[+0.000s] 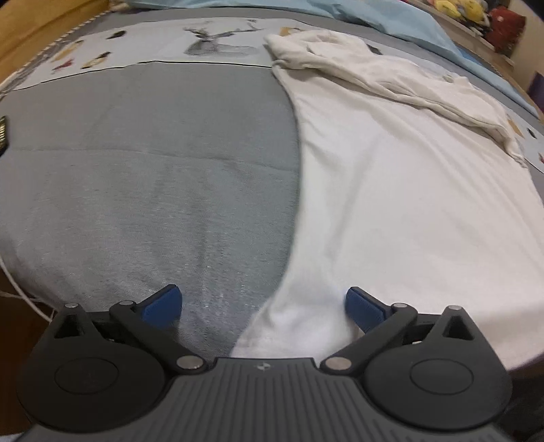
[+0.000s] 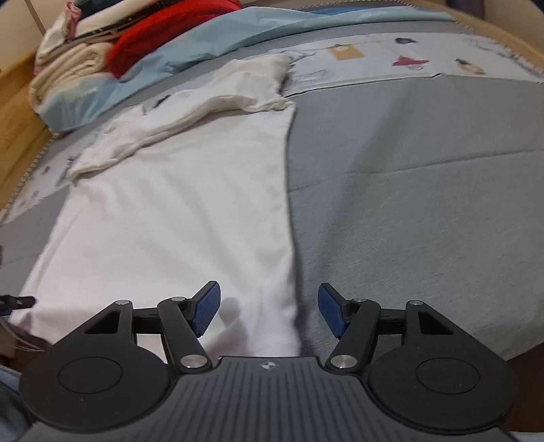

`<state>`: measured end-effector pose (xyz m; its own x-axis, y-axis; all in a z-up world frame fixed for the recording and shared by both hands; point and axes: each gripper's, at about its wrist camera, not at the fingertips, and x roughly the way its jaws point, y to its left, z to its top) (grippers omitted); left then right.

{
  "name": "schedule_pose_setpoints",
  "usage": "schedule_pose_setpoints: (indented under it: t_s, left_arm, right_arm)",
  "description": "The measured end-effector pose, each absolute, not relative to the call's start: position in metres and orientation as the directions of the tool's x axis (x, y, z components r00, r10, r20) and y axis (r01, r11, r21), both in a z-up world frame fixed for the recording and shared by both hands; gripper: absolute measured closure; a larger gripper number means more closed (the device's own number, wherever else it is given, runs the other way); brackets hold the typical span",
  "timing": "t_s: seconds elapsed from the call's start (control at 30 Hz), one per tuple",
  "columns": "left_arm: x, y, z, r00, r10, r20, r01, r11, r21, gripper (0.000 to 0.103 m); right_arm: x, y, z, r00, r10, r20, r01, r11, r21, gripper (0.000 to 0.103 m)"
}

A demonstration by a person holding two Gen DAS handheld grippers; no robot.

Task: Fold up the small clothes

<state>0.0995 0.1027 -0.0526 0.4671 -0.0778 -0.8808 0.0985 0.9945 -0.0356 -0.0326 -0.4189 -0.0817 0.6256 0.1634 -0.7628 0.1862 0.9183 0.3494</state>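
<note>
- Nearest the left wrist camera: the left gripper (image 1: 263, 306), black linkage arms with blue pads (image 1: 163, 306), pointed steeply down at the bed.
- Its jaws stood wide apart, nothing pinched. The near edge of the white shirt (image 1: 391, 204) lay between the pads; neither pad was pressing on it as far as could be seen.
- The right gripper (image 2: 268, 311) was likewise angled down, jaws apart but less widely than the left. The shirt's (image 2: 170, 221) long side edge ran down between the pads, the cloth on the left half of the gap, bare blanket on the right. No grip seen on the cloth.
- The shirt lay flat on the grey blanket (image 1: 136, 170), smooth over most of its body. At its far end the cloth was bunched into a creased, rolled band (image 1: 391, 71) that ran across the shirt's width.
- In the left view the shirt filled the right half of the frame, the blanket the left half, with the shirt's edge curving between them.
- Beyond the grey area, a paler printed panel (image 1: 210, 44) showed a deer drawing and small coloured figures.
- A light blue sheet (image 2: 190, 44) lay past the shirt's far end.
- A pile of folded things, cream (image 2: 68, 68) and red (image 2: 163, 30), sat on and behind the blue sheet in the right view.
- A wooden bed frame (image 2: 13, 119) showed at the edge of the blanket.
- Both views were slightly blurred near the grippers.
</note>
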Motion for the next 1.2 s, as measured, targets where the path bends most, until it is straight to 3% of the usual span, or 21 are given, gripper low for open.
schedule_pose_setpoints:
  t_s: [0.03,0.07,0.1,0.13,0.17,0.2,0.4,0.57,0.77,0.97,1.13,1.2]
  left_arm:
    - [0.098,0.103,-0.052,0.472,-0.090,-0.877,0.101,0.994,-0.047,0.006]
    - [0.096,0.103,-0.050,0.481,-0.092,-0.872,0.104,0.993,-0.048,0.018]
    - [0.093,0.103,-0.046,0.494,-0.102,-0.864,0.120,0.992,-0.049,0.036]
    - [0.091,0.103,-0.044,0.494,-0.125,-0.860,0.135,0.989,-0.066,0.050]
    - [0.089,0.107,-0.041,0.479,-0.181,-0.859,0.147,0.981,-0.124,0.086]
    - [0.089,0.109,-0.042,0.450,-0.235,-0.861,0.149,0.971,-0.187,0.096]
    - [0.060,0.118,-0.022,0.463,-0.305,-0.832,0.166,0.952,-0.257,0.097]
    - [0.002,0.134,0.006,0.455,-0.442,-0.773,0.229,0.897,-0.379,0.097]
    - [-0.032,0.143,0.043,0.492,-0.498,-0.714,0.266,0.867,-0.421,0.097]
    - [0.051,0.133,0.070,0.514,-0.504,-0.694,0.234,0.861,-0.451,0.097]
    - [0.192,0.107,0.081,0.556,-0.427,-0.713,0.160,0.897,-0.413,0.097]
    - [0.251,0.101,0.075,0.606,-0.373,-0.703,0.064,0.903,-0.424,0.092]
  right_arm:
    - [-0.033,-0.419,-0.083,0.621,0.189,-0.761,0.176,0.912,0.371,0.038]
    - [-0.033,-0.419,-0.083,0.619,0.203,-0.758,0.172,0.907,0.383,0.048]
    - [-0.034,-0.418,-0.084,0.616,0.221,-0.757,0.160,0.905,0.394,0.064]
    - [-0.035,-0.417,-0.085,0.609,0.230,-0.759,0.156,0.904,0.399,0.071]
    - [-0.035,-0.418,-0.085,0.605,0.237,-0.760,0.157,0.900,0.406,0.081]
    - [-0.036,-0.418,-0.085,0.599,0.251,-0.760,0.155,0.896,0.417,0.091]
    - [-0.053,-0.419,-0.067,0.637,0.232,-0.735,0.125,0.910,0.396,0.097]
    - [-0.111,-0.420,-0.025,0.687,0.298,-0.663,0.063,0.885,0.462,0.097]
    - [-0.164,-0.437,0.021,0.742,0.344,-0.575,0.056,0.823,0.565,0.097]
    - [-0.097,-0.456,0.043,0.775,0.314,-0.549,0.099,0.797,0.595,0.097]
    - [0.036,-0.471,0.051,0.773,0.232,-0.590,0.203,0.791,0.577,0.097]
    - [0.102,-0.484,0.047,0.763,0.192,-0.617,0.276,0.766,0.580,0.097]
